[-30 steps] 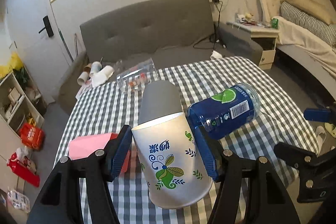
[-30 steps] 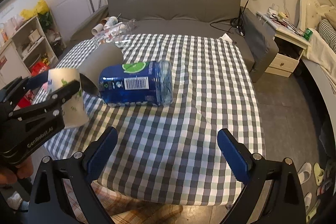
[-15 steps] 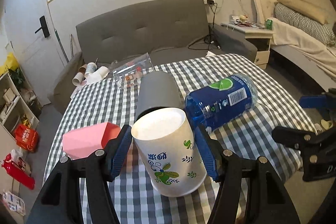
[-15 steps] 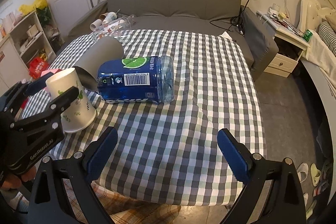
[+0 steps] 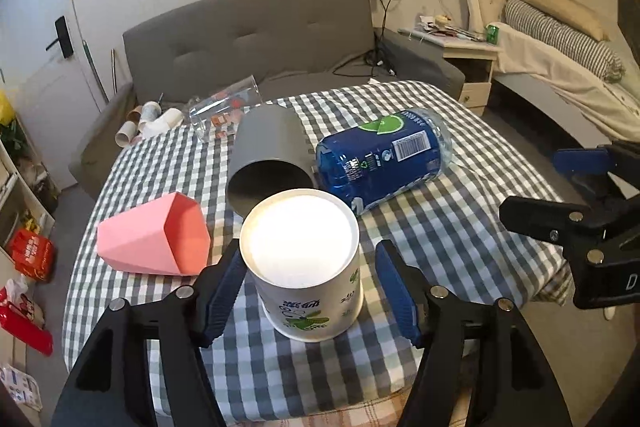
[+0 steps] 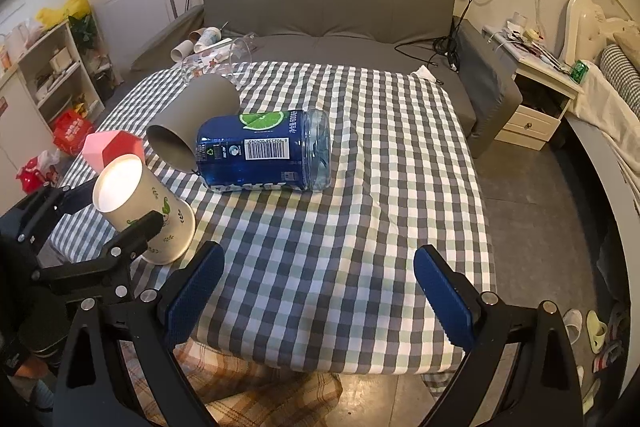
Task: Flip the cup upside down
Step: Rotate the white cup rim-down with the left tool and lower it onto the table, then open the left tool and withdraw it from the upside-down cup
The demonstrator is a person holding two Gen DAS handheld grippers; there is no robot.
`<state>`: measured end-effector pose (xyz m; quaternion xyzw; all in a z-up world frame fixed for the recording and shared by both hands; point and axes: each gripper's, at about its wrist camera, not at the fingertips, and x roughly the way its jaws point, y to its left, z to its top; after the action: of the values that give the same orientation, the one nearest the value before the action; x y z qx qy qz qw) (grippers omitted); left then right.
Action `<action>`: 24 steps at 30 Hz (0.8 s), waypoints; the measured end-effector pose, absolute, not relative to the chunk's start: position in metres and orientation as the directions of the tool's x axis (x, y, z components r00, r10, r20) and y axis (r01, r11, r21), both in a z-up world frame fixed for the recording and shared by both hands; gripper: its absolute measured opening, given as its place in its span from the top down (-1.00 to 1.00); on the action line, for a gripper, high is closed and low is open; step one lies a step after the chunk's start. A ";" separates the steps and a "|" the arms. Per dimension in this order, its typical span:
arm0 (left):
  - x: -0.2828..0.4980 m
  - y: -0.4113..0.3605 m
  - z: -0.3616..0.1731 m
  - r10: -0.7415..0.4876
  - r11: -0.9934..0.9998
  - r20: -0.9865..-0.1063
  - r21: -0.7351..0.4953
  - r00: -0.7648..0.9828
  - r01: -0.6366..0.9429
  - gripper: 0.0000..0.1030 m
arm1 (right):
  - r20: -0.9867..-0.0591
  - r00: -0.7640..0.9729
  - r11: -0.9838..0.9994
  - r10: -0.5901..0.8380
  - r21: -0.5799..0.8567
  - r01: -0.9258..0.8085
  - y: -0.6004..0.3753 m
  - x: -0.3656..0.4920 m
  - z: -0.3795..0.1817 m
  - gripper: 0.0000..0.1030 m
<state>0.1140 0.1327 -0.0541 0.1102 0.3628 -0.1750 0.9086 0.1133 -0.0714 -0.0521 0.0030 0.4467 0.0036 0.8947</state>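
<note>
White floral paper cup (image 5: pixel 308 267): inverted on checked tablecloth (image 5: pixel 460 219), seemingly freed between parted left gripper (image 5: pixel 310 293); right gripper (image 6: pixel 316 293) open, empty.

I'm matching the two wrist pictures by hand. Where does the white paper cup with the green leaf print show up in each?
Left wrist view: the white paper cup sits low in the centre, upside down, between the fingers of the left gripper.
Right wrist view: the same cup is at the lower left, on the checked cloth.
Shared landmark: the blue bottle lying on its side.
</note>
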 end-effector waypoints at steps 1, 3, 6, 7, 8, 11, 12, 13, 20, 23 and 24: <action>0.114 0.134 -0.053 -0.244 0.915 -0.699 0.063 0.672 0.398 -0.37 | -0.798 0.602 1.000 0.009 0.009 -0.004 -0.071 0.111 -0.051 -0.87; 0.113 0.136 -0.049 -0.252 0.919 -0.697 0.046 0.671 0.392 -0.39 | -0.794 0.608 1.000 0.011 0.010 -0.004 -0.069 0.107 -0.047 -0.87; 0.113 0.142 -0.042 -0.265 0.923 -0.688 0.022 0.676 0.385 -0.46 | -0.784 0.620 1.000 0.010 0.008 -0.006 -0.068 0.103 -0.039 -0.87; 0.112 0.144 -0.037 -0.271 0.924 -0.681 0.013 0.681 0.381 -0.48 | -0.780 0.625 1.000 0.013 0.010 -0.008 -0.068 0.101 -0.036 -0.87; 0.111 0.146 -0.032 -0.278 0.926 -0.672 0.002 0.686 0.378 -0.49 | -0.776 0.631 1.000 0.015 0.012 -0.009 -0.068 0.099 -0.034 -0.87; 0.107 0.154 -0.016 -0.293 0.929 -0.643 -0.018 0.707 0.369 -0.50 | -0.756 0.654 1.000 0.025 0.022 -0.012 -0.067 0.092 -0.023 -0.87; 0.105 0.158 -0.010 -0.297 0.931 -0.632 -0.025 0.715 0.365 -0.50 | -0.749 0.662 1.000 0.028 0.025 -0.014 -0.066 0.090 -0.019 -0.87; 0.104 0.161 -0.007 -0.300 0.932 -0.625 -0.031 0.720 0.362 -0.53 | -0.738 0.674 0.999 0.031 0.027 -0.016 -0.064 0.085 -0.014 -0.87; 0.081 0.198 0.018 -0.310 0.941 -0.566 -0.070 0.763 0.330 -0.66 | -0.686 0.726 0.999 0.045 0.029 -0.034 -0.045 0.060 0.002 -0.87; 0.070 0.209 0.020 -0.301 0.944 -0.561 -0.062 0.771 0.324 -0.68 | -0.665 0.745 0.998 0.056 0.041 -0.039 -0.031 0.048 0.000 -0.87; 0.066 0.213 0.020 -0.294 0.945 -0.561 -0.052 0.774 0.322 -0.69 | -0.661 0.748 0.998 0.059 0.045 -0.039 -0.029 0.046 -0.001 -0.87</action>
<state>0.0657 0.2129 0.0201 0.0236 0.2940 -0.1637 0.9414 0.0458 -0.0285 -0.0009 0.0143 0.3541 0.0263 0.9347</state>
